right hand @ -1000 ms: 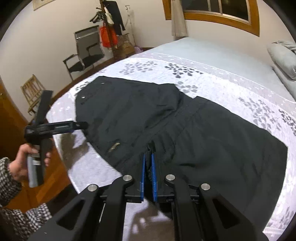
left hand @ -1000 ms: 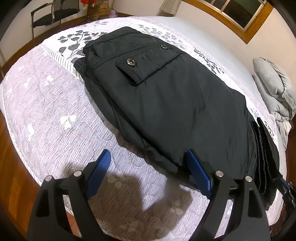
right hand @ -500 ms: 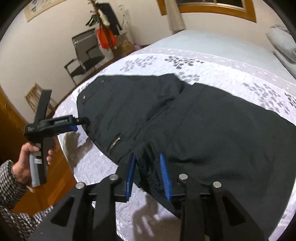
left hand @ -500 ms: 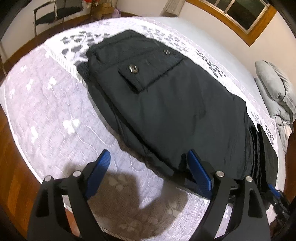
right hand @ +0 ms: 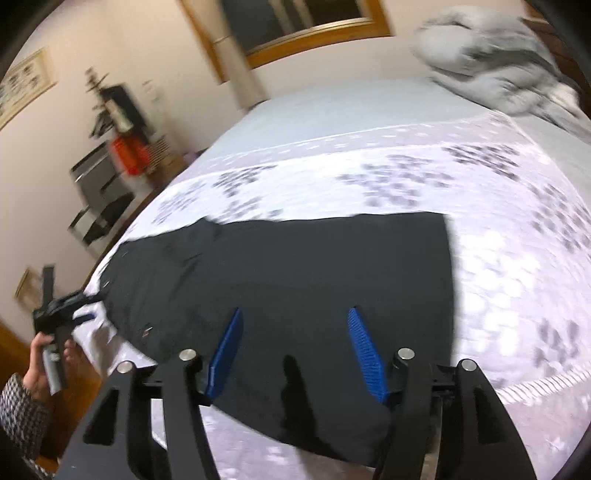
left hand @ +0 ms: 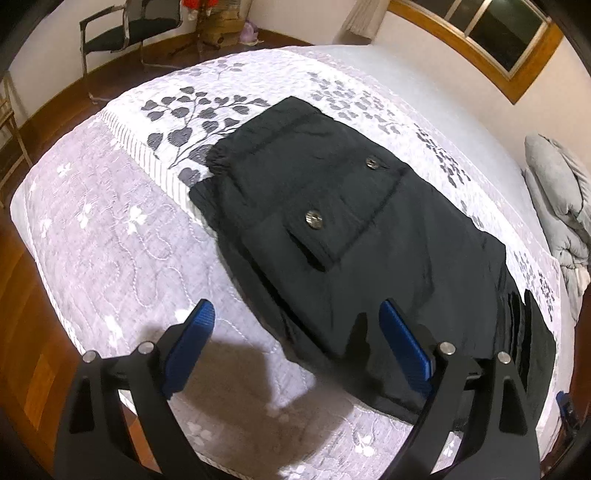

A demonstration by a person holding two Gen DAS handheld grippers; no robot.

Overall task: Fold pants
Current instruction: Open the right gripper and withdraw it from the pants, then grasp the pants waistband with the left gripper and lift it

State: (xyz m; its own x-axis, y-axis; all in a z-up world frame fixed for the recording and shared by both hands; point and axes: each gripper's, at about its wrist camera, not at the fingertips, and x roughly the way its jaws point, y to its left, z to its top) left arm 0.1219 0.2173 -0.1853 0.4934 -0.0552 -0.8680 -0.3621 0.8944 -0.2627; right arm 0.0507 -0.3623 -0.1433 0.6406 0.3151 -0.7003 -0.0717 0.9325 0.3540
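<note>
Black pants (left hand: 369,240) lie folded on the quilted bedspread (left hand: 110,221), a buttoned pocket flap (left hand: 332,221) facing up. My left gripper (left hand: 297,306) hovers over the near edge of the pants. Its jaws are opening and nothing is between the blue pads (left hand: 192,339). In the right wrist view the pants (right hand: 295,266) spread flat under my right gripper (right hand: 295,313). Those jaws are also opening and hang above the cloth, gripping nothing. At the far left a hand (right hand: 40,354) in a checked sleeve holds the left gripper (right hand: 90,306).
A grey duvet (left hand: 557,206) is bunched at the head of the bed (right hand: 498,62). A chair (left hand: 122,33) and a coat rack (right hand: 118,118) stand by the wall on the wooden floor (left hand: 22,280). The bed's near edge runs just below both grippers.
My right gripper was shut on a fold of the pants; it has let go, opened, rolled and swung right along the pants. The left gripper has drawn back a little and spread slightly wider.
</note>
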